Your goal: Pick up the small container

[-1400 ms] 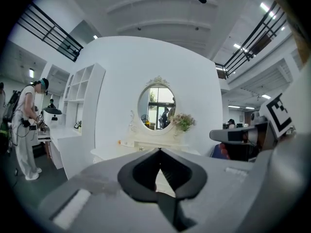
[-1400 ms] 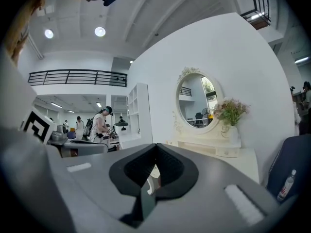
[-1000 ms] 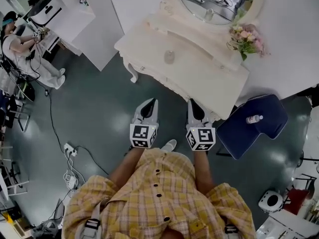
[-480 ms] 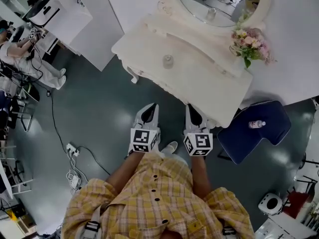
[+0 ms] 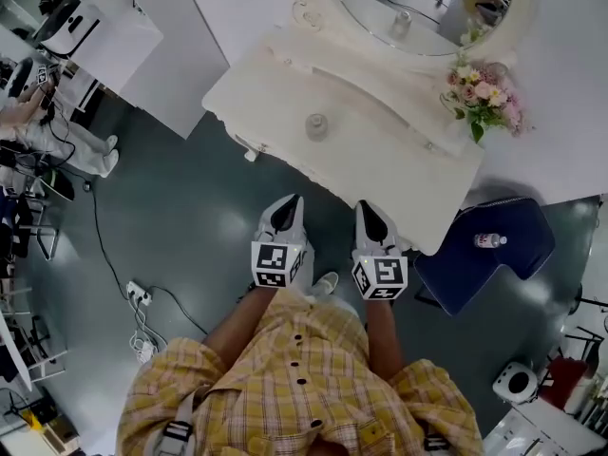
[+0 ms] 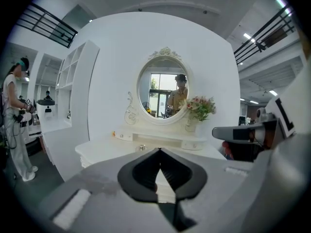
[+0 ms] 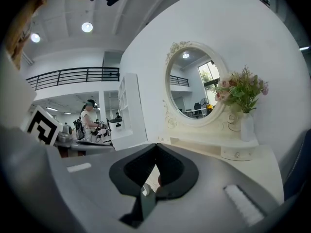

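Left gripper (image 5: 288,200): jaws closed tip to tip, nothing between them. Right gripper (image 5: 367,207): jaws likewise closed, nothing held. Both are held side by side, just short of the front edge of the table (image 5: 399,174), pointing toward it. The container (image 5: 316,126) stands upright on the tabletop, below the mirror (image 5: 418,3), well apart from both grippers.

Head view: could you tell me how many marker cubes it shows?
2: one on the left gripper, one on the right gripper. Far ones are too small to tell.
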The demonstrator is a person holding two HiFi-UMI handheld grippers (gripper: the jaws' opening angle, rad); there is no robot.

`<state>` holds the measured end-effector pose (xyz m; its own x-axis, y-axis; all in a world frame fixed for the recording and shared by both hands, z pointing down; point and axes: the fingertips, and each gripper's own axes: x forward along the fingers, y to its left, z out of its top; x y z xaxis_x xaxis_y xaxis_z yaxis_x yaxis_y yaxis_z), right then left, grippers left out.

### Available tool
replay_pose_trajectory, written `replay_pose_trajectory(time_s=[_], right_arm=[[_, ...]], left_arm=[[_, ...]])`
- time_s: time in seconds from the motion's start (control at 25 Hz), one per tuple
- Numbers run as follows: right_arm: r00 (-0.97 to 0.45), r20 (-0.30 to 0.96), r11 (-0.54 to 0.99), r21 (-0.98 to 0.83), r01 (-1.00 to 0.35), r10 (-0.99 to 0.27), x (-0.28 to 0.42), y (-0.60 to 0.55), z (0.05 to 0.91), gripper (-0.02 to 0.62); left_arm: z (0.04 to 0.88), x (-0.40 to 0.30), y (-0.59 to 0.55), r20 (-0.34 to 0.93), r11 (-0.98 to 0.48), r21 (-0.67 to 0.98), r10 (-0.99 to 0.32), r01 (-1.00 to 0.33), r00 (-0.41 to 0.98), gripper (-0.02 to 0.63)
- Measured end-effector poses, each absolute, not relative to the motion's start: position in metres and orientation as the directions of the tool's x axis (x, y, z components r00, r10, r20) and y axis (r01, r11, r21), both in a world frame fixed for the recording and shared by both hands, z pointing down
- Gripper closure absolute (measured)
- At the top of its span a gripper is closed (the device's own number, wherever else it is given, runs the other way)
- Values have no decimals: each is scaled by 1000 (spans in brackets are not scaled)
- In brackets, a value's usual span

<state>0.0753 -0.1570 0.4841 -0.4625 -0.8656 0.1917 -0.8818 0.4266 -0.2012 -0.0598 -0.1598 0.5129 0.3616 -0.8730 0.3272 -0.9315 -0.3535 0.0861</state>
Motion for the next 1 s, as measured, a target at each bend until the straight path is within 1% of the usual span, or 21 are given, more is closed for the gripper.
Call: replay_pose_trajectory(time_s=[0.4,0.6,0.72,0.8,1.0], right_arm=[[-437,253,395,-199,-897,-863,68,-211,507,594],[-424,278,381,-198,-903,-862,64,-230,516,594],[-414,296,368,-198,-908,-861,65,-238,522,594],[-409,311,362,-199,-911,-858,64,-240,527,594],[-409,333,362,-196,-911,-850,56,-245,536,594]], left_arm=[[542,-66,-224,380,-377,103,-841,-921,386,606],[558,-68,-255,404,-382,107,-827,-918,391,587],[566,-67,-270,411,-389,120,-818,-913,403,544],[573,-65,-277,420,-399,133,-806,-907,417,501],[587,-69,-299,438,-395,140,-798,-908,414,444]])
